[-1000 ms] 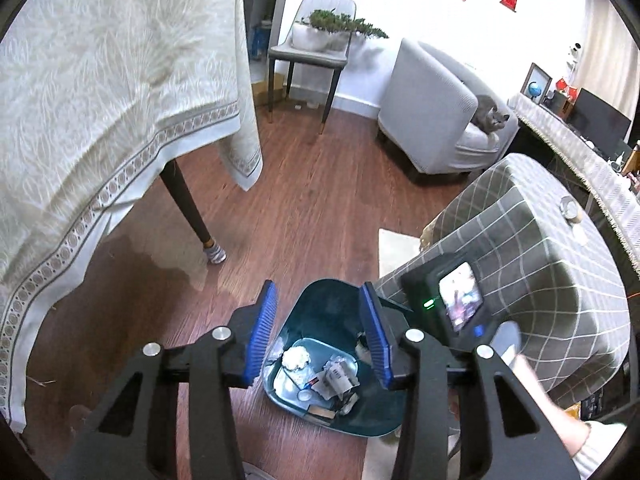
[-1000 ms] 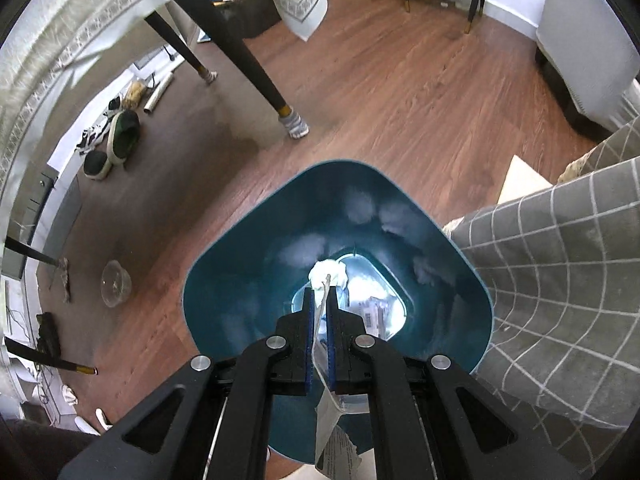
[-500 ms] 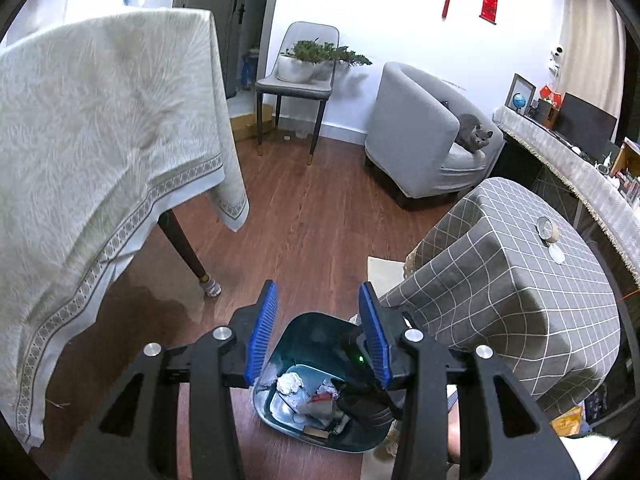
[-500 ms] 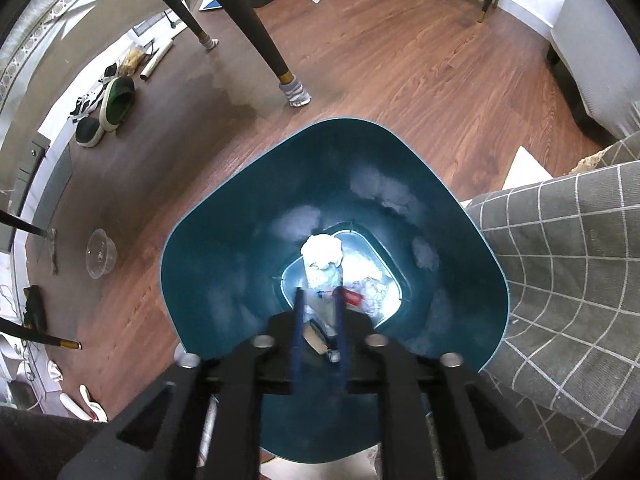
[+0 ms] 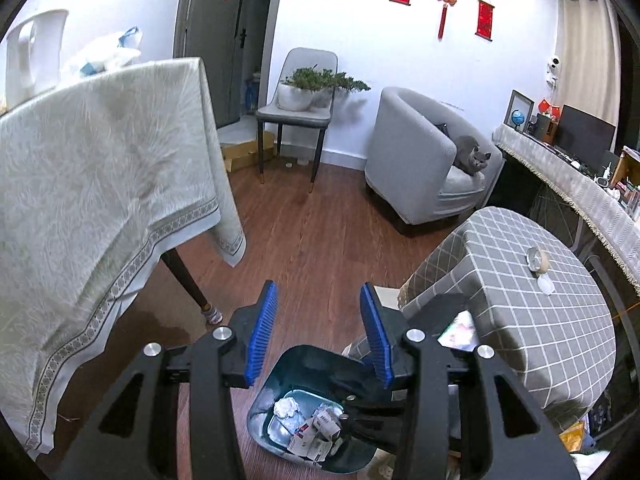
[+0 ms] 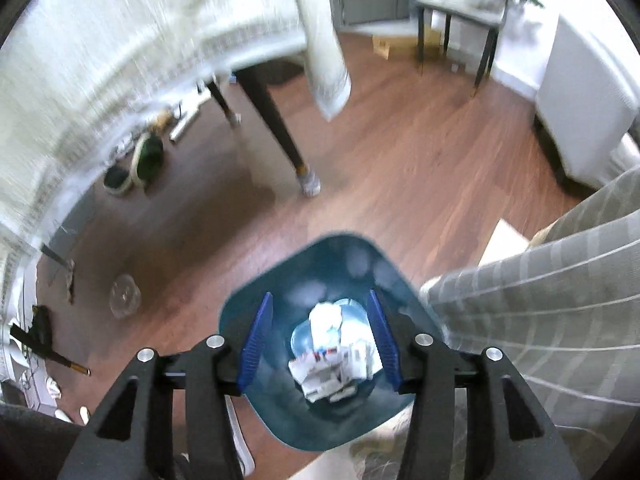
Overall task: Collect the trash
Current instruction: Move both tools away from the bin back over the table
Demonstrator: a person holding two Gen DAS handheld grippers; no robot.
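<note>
Teal plastic bin (image 6: 256, 320) holds the paper scraps (image 6: 332, 352); right gripper (image 6: 320, 340), jaws just opened, empty, should be lifted clear.

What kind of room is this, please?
Most likely a home living room: a grey armchair with a cat on it, a table under a pale tablecloth, wooden floor, and a teal trash bin holding paper scraps.
</note>
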